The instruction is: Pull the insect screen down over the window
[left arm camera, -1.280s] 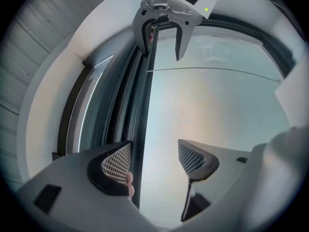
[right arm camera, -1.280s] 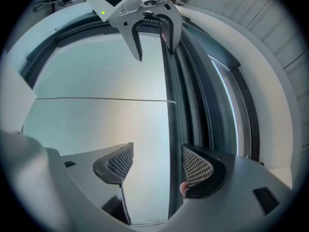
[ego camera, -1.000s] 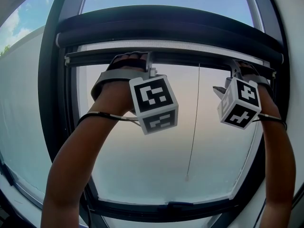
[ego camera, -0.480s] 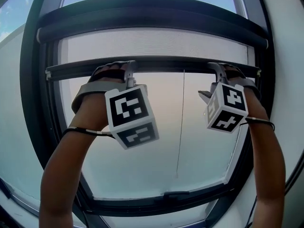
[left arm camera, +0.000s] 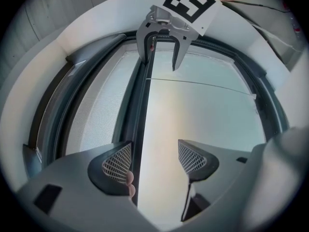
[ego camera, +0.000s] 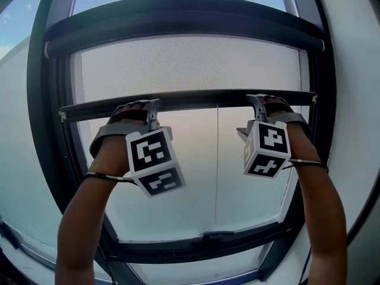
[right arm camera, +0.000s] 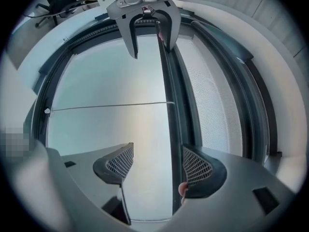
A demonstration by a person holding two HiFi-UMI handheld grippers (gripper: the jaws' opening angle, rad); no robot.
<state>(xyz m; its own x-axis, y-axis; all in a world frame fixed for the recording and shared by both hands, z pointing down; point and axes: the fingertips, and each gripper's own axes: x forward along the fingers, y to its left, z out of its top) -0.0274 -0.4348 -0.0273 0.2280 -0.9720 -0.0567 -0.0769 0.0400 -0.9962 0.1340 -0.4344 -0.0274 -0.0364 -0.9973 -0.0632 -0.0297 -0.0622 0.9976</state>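
Note:
The grey mesh insect screen (ego camera: 190,64) hangs partway down from its dark roller housing (ego camera: 184,22). Its dark bottom bar (ego camera: 196,98) crosses the window at mid height. My left gripper (ego camera: 154,108) hooks over the bar's left part and my right gripper (ego camera: 256,103) over its right part. In the left gripper view the bar (left arm camera: 140,129) runs between the open left gripper (left arm camera: 154,151) jaws, against the left pad. In the right gripper view the bar (right arm camera: 170,129) lies against the right pad of the open right gripper (right arm camera: 157,161). A bare fingertip shows beside each of those pads.
A thin pull cord (ego camera: 217,165) hangs from the bar's middle toward the lower window frame (ego camera: 202,245). Dark side rails (ego camera: 50,129) flank the glass. White wall (ego camera: 356,100) curves around the right side. Each gripper view shows the other gripper (left arm camera: 161,37) at the bar's far end.
Both grippers and the bottom bar have moved down together. More mesh now shows below the roller housing, and the cord's end hangs nearer the lower frame.

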